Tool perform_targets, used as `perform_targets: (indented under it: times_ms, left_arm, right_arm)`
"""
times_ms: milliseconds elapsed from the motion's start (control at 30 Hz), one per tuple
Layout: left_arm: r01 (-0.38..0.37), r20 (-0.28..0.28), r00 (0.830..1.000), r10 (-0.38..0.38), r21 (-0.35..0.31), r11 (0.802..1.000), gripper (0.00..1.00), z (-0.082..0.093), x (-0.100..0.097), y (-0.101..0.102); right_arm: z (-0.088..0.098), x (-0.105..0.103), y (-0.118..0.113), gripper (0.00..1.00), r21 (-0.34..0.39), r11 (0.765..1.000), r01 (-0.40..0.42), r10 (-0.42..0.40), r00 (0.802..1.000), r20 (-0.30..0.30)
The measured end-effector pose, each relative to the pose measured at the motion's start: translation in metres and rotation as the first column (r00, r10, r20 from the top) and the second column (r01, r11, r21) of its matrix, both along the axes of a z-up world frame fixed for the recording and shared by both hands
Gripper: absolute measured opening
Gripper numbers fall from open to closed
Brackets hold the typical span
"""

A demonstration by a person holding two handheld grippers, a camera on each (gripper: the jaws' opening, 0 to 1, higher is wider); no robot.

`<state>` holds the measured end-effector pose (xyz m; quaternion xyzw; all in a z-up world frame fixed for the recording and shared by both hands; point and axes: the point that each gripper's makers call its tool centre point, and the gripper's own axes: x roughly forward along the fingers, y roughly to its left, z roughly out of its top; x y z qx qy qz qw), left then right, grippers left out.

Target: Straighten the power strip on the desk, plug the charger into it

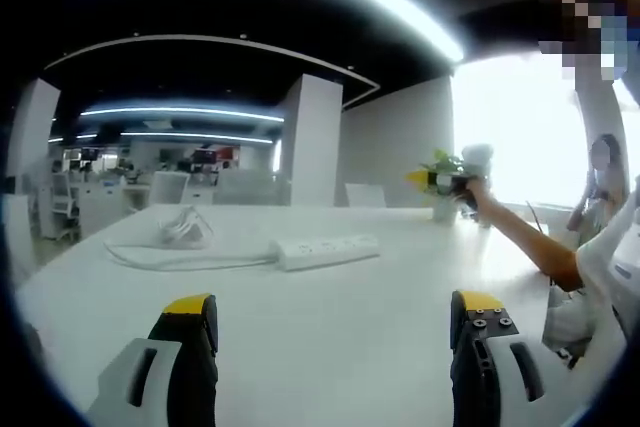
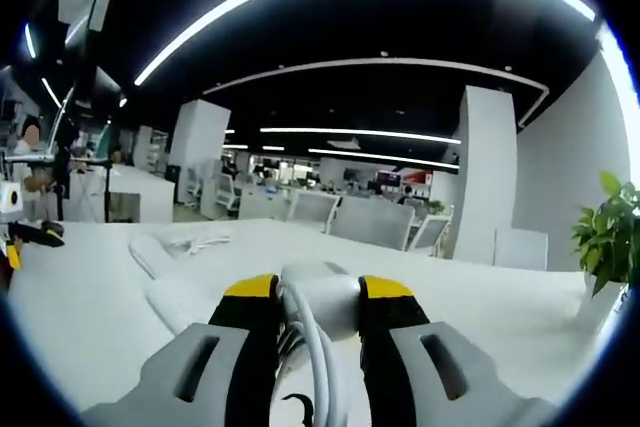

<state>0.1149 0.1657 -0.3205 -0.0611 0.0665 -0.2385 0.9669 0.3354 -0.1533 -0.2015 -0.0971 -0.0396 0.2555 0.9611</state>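
White table point(image 1: 330, 327) in a big dim open-plan office with ceiling light strips. Power strip point(image 1: 327, 249) lies far-centre, long axis left-right, cable trailing left. My left tool point(image 1: 340, 322) gapes wide, empty. My right tool point(image 2: 315, 297) clamps the charger point(image 2: 320, 299).

power strip point(image 1: 327, 250) on desk point(image 1: 330, 347), cable bundle point(image 1: 183, 228) left of it

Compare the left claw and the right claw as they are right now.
The left claw is open, with bare desk between its jaws; the right claw is shut on the white charger. The left claw is empty; the charger's cable trails down between the right claw's jaws. Both have yellow-tipped black jaws.
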Motion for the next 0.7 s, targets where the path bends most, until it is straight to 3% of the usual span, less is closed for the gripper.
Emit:
perform_targets:
  times_ms: [700]
  left_arm:
    - [0.001,0.004,1.000,-0.001,-0.008,1.000,0.99,0.000,0.002,0.001]
  right_arm:
    - [-0.006,-0.011,0.050,0.28,-0.041,0.994,-0.103,0.102,0.995,-0.014]
